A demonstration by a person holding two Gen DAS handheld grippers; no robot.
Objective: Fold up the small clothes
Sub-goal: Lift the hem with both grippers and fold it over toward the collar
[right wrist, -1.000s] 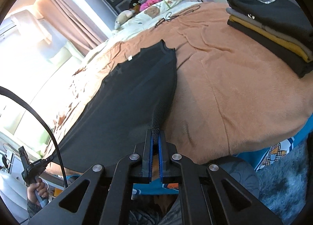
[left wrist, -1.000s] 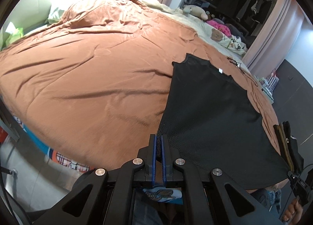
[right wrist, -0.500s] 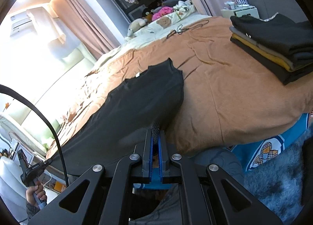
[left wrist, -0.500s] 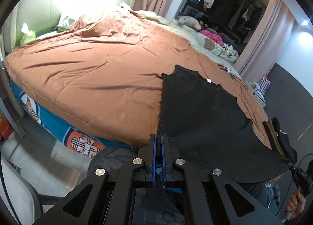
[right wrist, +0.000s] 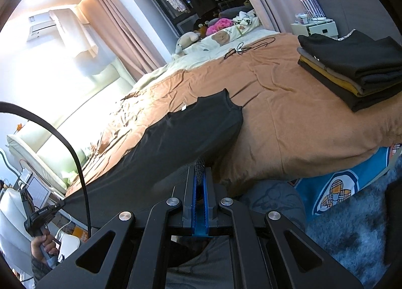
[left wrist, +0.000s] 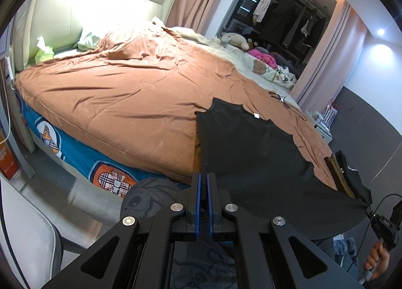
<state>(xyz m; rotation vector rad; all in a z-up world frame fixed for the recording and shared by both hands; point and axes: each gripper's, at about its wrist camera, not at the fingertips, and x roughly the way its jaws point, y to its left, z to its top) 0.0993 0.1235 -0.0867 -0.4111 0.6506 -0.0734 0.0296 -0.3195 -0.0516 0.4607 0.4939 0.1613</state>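
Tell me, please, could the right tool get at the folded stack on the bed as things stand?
Probably not yet: the right tool is shut on a corner of the black shirt. The brown cover toward the folded stack looks bare.

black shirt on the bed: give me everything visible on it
The black shirt is a thin, mesh-looking dark top with a small white neck tag. Its collar end lies on the brown bedspread; its hem is stretched off the bed edge, pinched at one corner by the left gripper, at the other by the right gripper.

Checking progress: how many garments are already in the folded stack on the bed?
4 visible in the folded stack near the bed's right edge: black on top, grey, mustard, black beneath. Thinner ones may be hidden.
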